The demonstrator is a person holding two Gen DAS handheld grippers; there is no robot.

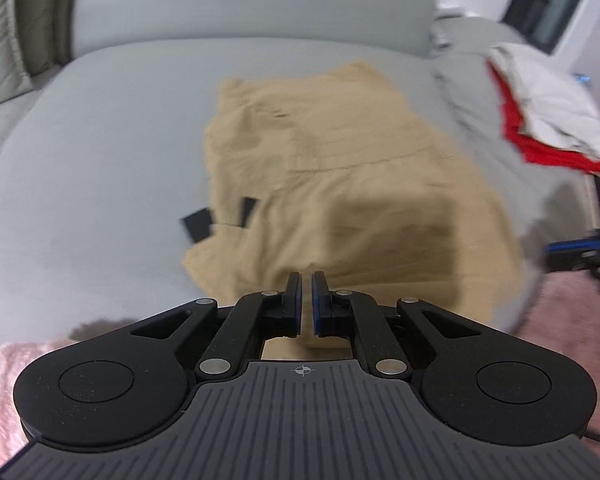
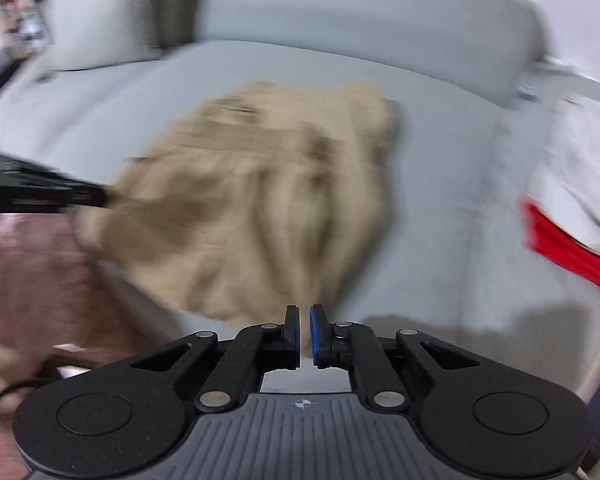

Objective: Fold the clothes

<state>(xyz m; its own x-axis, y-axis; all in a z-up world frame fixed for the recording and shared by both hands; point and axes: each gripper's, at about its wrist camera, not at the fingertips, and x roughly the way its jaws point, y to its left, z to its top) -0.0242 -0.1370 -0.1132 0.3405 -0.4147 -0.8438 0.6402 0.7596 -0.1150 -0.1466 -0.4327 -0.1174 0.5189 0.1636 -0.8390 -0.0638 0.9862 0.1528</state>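
A tan garment [image 1: 340, 168] lies spread on the grey sofa seat [image 1: 100, 160], with black straps [image 1: 204, 220] at its left edge. My left gripper [image 1: 306, 280] is over the garment's near edge, jaws nearly closed with a thin gap; whether it pinches cloth is unclear. In the right wrist view the tan garment [image 2: 268, 200] is blurred and bunched. My right gripper [image 2: 305, 312] is at its near edge, jaws nearly closed. The left gripper [image 2: 40, 190] shows at the garment's left edge.
A pile of white and red clothes [image 1: 548, 112] sits at the sofa's right; it also shows in the right wrist view [image 2: 572, 216]. The sofa backrest [image 1: 240, 8] is behind. A pink rug [image 1: 572, 340] lies below the seat's front edge.
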